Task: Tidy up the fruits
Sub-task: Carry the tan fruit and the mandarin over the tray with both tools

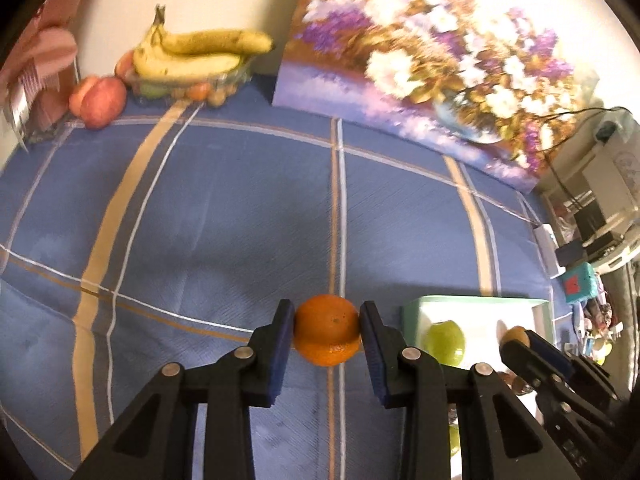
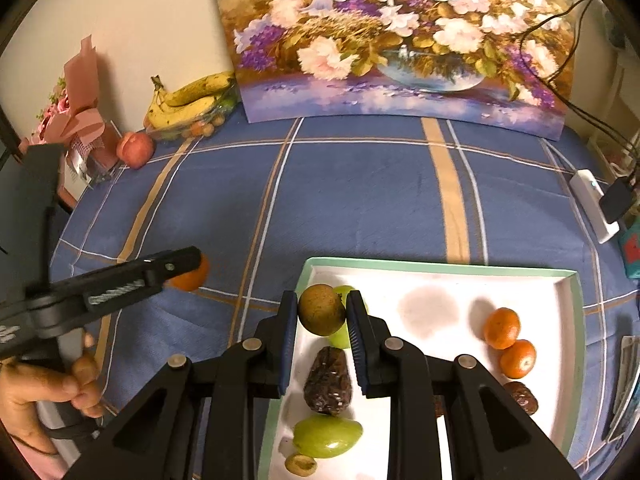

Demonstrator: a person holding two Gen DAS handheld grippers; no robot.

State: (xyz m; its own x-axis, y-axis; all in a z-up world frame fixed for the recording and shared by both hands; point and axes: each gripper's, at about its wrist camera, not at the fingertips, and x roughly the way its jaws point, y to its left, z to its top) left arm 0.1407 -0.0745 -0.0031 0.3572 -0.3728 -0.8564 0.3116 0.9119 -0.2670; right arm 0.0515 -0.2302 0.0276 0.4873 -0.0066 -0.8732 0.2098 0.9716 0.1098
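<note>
Clamping a round orange (image 1: 327, 330), the left gripper (image 1: 327, 334) points downward; right gripper (image 2: 322, 320) pinches a brown fruit (image 2: 321, 309).

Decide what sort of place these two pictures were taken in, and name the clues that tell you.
Probably a room in a home, not a lab or shop. A checked blue tablecloth covers the table, a flower painting leans on the wall, and a dish of bananas sits at the back.

Both wrist views look steeply down, close over the blue tablecloth (image 1: 240, 208), sharing the white tray (image 2: 440, 280).
</note>
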